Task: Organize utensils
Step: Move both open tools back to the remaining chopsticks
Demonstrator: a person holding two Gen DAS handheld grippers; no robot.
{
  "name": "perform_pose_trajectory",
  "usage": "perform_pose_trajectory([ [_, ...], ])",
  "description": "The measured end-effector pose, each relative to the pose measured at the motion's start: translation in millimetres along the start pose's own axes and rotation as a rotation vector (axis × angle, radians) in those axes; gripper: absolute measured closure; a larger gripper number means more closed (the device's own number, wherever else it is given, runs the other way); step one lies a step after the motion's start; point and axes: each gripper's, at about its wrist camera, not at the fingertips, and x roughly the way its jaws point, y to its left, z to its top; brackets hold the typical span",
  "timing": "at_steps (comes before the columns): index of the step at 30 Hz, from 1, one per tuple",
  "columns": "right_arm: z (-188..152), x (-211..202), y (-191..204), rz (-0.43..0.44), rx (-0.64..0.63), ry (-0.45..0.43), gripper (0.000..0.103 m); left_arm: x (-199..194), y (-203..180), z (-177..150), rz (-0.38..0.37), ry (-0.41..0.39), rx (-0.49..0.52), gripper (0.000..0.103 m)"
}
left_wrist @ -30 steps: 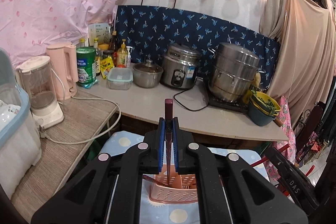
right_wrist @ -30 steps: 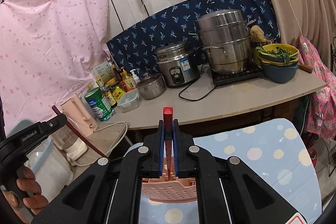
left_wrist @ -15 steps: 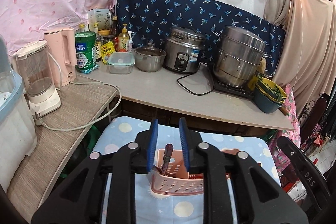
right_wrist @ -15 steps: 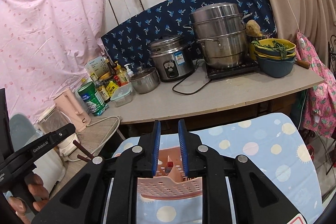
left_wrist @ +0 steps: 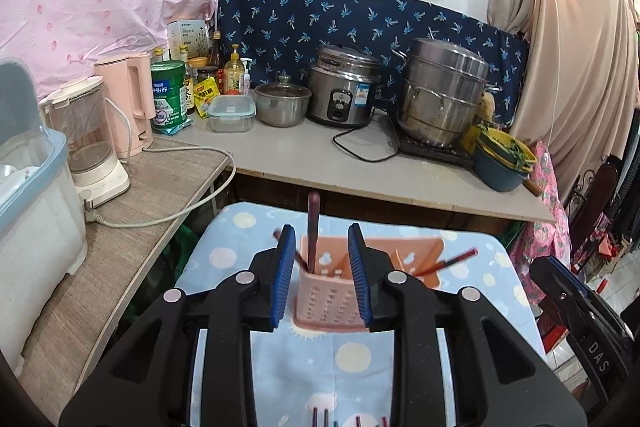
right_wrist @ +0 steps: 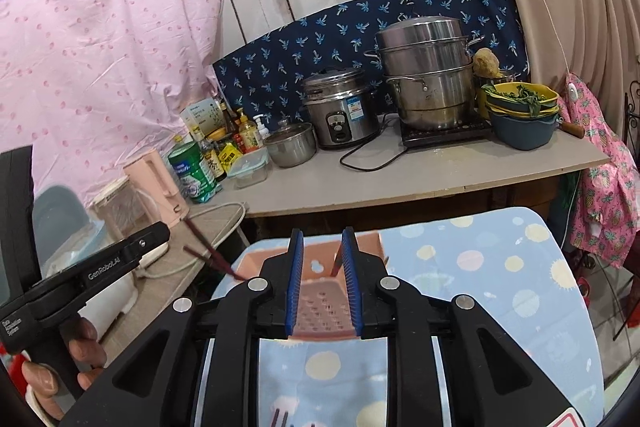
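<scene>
A pink perforated utensil holder (left_wrist: 332,291) stands on the blue dotted tablecloth (left_wrist: 288,367). A dark red chopstick (left_wrist: 313,231) stands upright in its left compartment; others (left_wrist: 444,262) lean out to the right. My left gripper (left_wrist: 320,267) is open and empty, its blue pads either side of the holder. In the right wrist view my right gripper (right_wrist: 320,267) is open and empty above the holder (right_wrist: 320,311). Dark chopsticks (right_wrist: 208,251) lean out of its left side. More chopstick ends (left_wrist: 320,417) lie at the near edge.
A counter (left_wrist: 304,163) behind the table carries a rice cooker (left_wrist: 342,87), a steamer pot (left_wrist: 440,93), a small pot, bottles and stacked bowls (left_wrist: 504,163). A blender (left_wrist: 88,139), kettle and lidded bin (left_wrist: 28,195) stand on the left worktop.
Both grippers were shut on chopsticks held upright over the holder. Both have opened, the chopsticks have dropped into the holder, and both grippers have drawn back.
</scene>
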Motion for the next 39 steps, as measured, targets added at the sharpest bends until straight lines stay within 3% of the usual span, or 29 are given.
perform_pose_trajectory([
  [20, -142.5, -74.6, -10.2, -0.053, 0.006, 0.202, 0.083, -52.4, 19.5, -143.1, 0.011, 0.168, 0.049, 0.077],
  [27, -189.7, -85.8, -16.3, -0.076, 0.008, 0.281, 0.083, -59.5, 33.0, -195.0, 0.015, 0.244, 0.022, 0.077],
  [39, -257.7, -99.2, -11.0, -0.086, -0.025, 0.397, 0.083, -67.1, 40.7, -252.8, 0.027, 0.335, 0.033, 0.077],
])
